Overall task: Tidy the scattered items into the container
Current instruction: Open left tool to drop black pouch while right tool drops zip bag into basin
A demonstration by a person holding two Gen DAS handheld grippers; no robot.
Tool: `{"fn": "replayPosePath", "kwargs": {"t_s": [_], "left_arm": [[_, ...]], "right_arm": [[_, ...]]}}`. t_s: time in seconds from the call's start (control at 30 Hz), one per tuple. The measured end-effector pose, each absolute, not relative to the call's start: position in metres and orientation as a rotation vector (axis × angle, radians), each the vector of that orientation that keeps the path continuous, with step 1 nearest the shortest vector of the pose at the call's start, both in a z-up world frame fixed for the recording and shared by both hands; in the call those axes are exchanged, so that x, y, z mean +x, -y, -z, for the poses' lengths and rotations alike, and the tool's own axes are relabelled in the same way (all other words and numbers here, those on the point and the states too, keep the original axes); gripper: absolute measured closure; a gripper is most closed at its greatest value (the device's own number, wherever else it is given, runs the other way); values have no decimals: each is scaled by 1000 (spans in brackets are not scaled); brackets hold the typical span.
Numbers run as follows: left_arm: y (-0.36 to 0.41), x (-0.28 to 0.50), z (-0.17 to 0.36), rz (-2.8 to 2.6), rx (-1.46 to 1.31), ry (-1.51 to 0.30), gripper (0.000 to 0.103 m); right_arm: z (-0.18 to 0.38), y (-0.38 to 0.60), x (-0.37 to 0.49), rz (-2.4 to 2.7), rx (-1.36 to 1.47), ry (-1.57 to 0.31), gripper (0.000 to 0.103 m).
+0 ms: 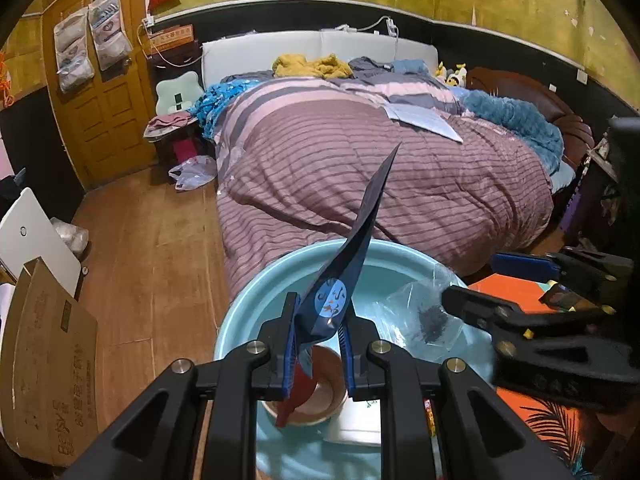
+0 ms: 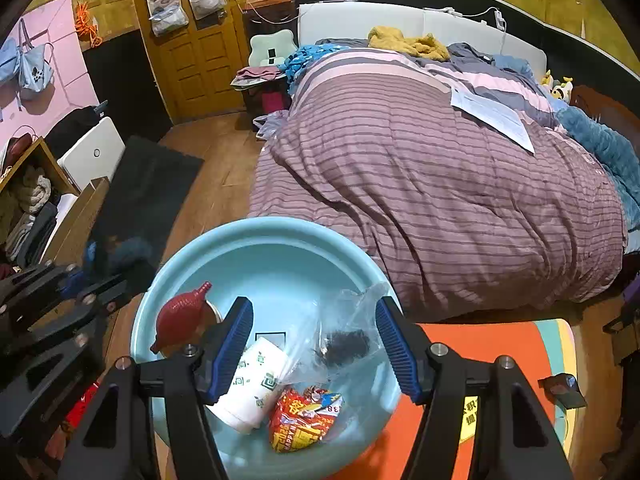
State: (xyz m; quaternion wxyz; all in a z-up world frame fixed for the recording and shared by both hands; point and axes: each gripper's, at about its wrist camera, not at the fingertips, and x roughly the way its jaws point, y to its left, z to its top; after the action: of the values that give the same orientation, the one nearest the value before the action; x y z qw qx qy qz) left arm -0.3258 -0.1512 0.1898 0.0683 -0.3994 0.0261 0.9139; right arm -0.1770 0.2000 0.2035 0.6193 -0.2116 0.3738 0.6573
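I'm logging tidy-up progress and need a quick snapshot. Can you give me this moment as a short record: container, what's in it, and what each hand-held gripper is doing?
container: light blue basin
in basin: clear plastic bag with something dark inside, white paper cup on its side, red snack packet, red rubber bulb
left hand-held gripper: shut on dark blue packet, held above the basin
right hand-held gripper: open, over the basin, clear plastic bag between its fingers but not pinched
beside basin: orange mat

Dim indoor light, fisheye-bent edges — dark corners
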Motion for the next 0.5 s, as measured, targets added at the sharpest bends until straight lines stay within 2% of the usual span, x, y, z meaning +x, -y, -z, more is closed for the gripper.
{"fn": "replayPosePath", "kwargs": {"t_s": [0.4,0.5], "left_arm": [[127,-351,-170,-2622,-1331,-120,82],[125,-353,-169,-2610,-1347,-100,63]], "right_arm": [[-197,-180,-171,-1501,-488,-884,35],[-198,-175,-169,-1502,-479,-880,35]]}}
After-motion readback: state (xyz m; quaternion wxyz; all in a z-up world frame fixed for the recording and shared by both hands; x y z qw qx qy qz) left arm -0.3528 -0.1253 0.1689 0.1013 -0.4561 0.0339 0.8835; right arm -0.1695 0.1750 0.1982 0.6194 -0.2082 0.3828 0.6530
